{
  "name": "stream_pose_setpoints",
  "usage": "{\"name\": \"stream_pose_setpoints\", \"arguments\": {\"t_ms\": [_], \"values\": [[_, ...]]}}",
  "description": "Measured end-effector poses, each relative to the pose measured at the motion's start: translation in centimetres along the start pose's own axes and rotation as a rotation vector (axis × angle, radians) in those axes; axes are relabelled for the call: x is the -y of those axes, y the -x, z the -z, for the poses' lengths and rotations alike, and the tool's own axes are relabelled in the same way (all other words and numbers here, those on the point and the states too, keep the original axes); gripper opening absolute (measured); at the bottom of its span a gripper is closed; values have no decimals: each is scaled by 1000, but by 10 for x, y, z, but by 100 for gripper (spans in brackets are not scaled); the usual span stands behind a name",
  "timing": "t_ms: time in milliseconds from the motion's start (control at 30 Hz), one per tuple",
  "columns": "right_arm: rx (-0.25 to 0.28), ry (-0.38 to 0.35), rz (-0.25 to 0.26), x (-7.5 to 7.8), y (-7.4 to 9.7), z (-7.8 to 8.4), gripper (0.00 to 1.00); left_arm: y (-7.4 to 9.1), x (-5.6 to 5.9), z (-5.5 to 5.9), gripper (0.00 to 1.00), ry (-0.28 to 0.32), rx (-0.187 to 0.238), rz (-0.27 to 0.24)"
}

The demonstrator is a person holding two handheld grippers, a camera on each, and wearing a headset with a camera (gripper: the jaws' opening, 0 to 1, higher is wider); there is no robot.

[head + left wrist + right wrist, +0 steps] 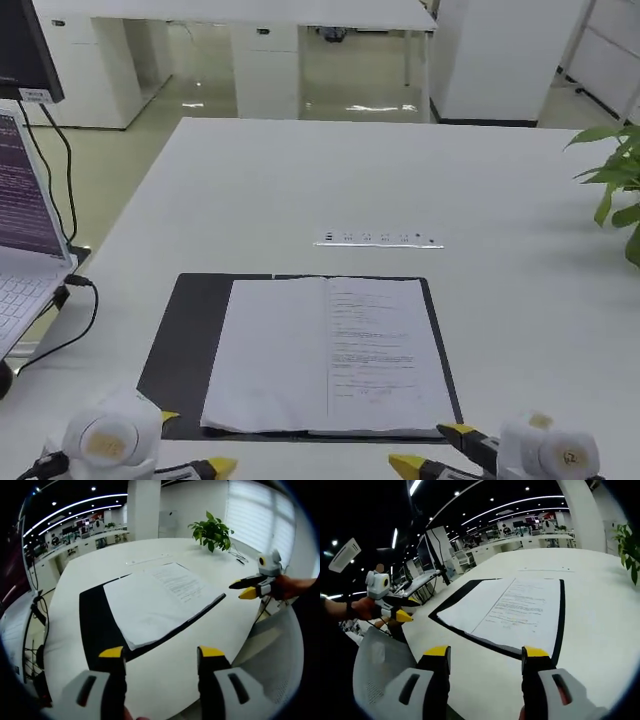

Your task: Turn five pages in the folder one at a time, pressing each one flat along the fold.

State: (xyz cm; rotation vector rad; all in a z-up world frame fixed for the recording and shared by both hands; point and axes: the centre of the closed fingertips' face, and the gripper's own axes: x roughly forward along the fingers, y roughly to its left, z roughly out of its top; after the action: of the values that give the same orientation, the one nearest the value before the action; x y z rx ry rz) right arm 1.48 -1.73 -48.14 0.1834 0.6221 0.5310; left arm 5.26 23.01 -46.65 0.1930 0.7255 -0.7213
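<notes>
A black folder [180, 340] lies open on the white table, with white pages [330, 350] spread flat; the right page carries printed text, the left page looks blank. The folder [100, 620] and its pages [155, 597] lie ahead of my left gripper [160, 652], which is open and holds nothing. My right gripper [485, 652] is open too, short of the folder's [562, 610] near edge, with the pages [510, 607] beyond. In the head view the left gripper [195, 445] sits at the bottom left and the right gripper [435, 450] at the bottom right, both near the table's front edge.
A laptop [20, 230] with cables stands at the left edge of the table. A power strip [378, 239] lies beyond the folder. A green plant [615, 185] is at the right. A grey chair [375, 672] is below the table edge.
</notes>
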Motion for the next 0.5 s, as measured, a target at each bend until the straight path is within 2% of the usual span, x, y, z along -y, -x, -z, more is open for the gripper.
{"name": "stream_pose_setpoints", "arguments": {"t_ms": [167, 500], "values": [[6, -11, 35, 6, 9, 1, 56, 0, -2, -7, 57, 3, 14, 4], [44, -36, 87, 16, 25, -8, 56, -1, 6, -6, 56, -38, -14, 25]]}}
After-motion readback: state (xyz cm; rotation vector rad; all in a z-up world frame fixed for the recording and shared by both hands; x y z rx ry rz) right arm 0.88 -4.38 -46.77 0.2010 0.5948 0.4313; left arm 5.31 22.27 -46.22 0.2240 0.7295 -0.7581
